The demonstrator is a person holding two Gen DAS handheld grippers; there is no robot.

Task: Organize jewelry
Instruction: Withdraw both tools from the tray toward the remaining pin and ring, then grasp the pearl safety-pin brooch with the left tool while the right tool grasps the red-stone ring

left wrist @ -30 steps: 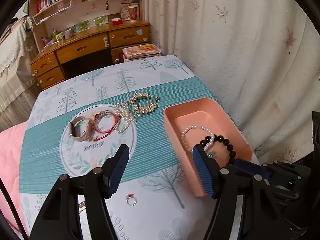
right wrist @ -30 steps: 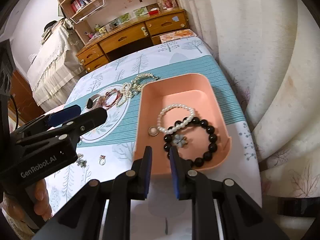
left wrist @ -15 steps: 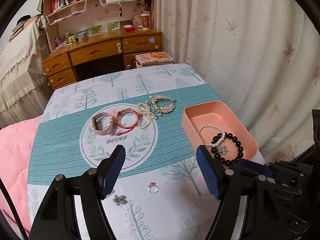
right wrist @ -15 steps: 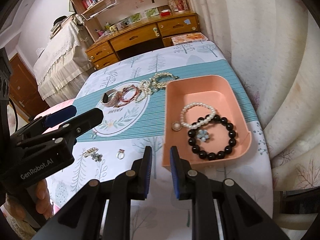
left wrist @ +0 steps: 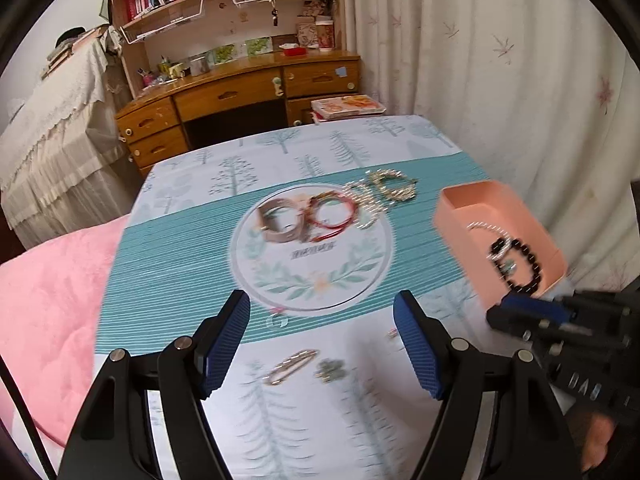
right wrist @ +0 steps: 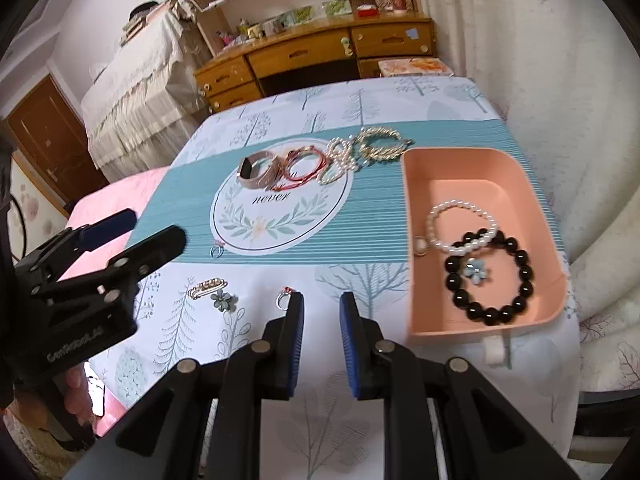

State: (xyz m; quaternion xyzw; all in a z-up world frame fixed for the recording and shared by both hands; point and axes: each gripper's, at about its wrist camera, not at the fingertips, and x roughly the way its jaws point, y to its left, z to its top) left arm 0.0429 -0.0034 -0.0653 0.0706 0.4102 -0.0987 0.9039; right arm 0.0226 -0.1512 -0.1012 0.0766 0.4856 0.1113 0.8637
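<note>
A bedroom with a wooden desk point(left wrist: 240, 92) and bookshelves at the far wall, pale curtains point(left wrist: 500, 60) to the right and a pink blanket point(left wrist: 48, 300) at the left edge surrounds the counter point(left wrist: 280, 160), which wears a cloth printed with trees and a teal striped band. In the left wrist view the left tool point(left wrist: 320, 344) hangs over the near part of the cloth, its blue pads wide apart and holding nothing. Beyond it a row of bracelets point(left wrist: 332, 208) runs left to right across the far side of the round wreath print: a beige band, red cords, pearls, then a gold one. The picture is smeared here, so the small pieces near the tool, seemingly a gold hair clip point(left wrist: 290, 366) lying slantwise and a flower charm point(left wrist: 330, 370) just beside it, are hard to read. The pink tray point(left wrist: 452, 216) sits to the right.

In the right wrist view the right tool point(right wrist: 322, 344) shows a narrow gap between its pads, nothing between them. A ring point(right wrist: 285, 298) lies just beside its left pad. The tray's point(right wrist: 460, 164) long axis runs near to far; inside, toward its near end, a white pearl bracelet point(right wrist: 460, 224) overlaps a black bead bracelet point(right wrist: 490, 276) carrying a pale blue flower. A second ring point(right wrist: 217, 249) lies at the wreath's near left edge.
</note>
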